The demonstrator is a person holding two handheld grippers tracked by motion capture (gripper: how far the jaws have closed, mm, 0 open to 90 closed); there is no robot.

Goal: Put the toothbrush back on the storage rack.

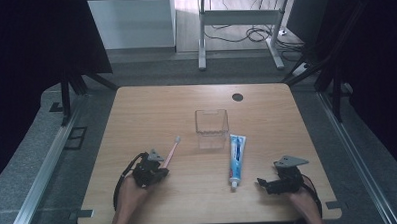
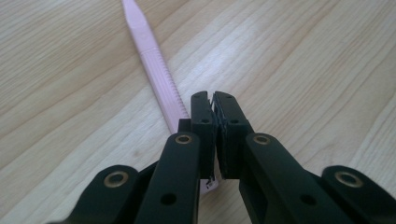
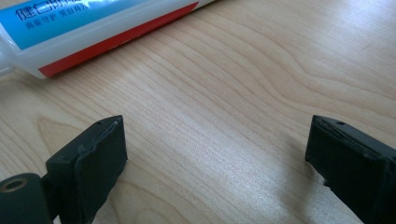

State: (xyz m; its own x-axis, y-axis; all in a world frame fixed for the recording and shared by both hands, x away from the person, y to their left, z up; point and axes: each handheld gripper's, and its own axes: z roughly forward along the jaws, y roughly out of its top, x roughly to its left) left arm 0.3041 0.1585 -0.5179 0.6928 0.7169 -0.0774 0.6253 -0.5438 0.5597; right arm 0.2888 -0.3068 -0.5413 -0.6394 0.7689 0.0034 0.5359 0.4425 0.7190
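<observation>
A pink toothbrush [image 1: 172,151] lies on the wooden table [image 1: 267,119], bristles toward a clear plastic cup [image 1: 211,123]. My left gripper [image 1: 163,169] sits over the handle end. In the left gripper view its jaws [image 2: 214,100] are shut together, and the toothbrush handle [image 2: 156,70] runs on the table under the left jaw, not between the pads. A blue, white and red toothpaste tube [image 1: 236,159] lies right of centre, cap toward me. My right gripper [image 1: 262,182] stands open just right of the cap. In the right gripper view [image 3: 217,140] the tube [image 3: 93,28] lies up and left of the jaws.
A round cable hole [image 1: 237,97] sits near the table's far edge. Beyond the table stand a white desk frame [image 1: 238,20] and floor cables. Bare wood lies between the two grippers and along the table's far side.
</observation>
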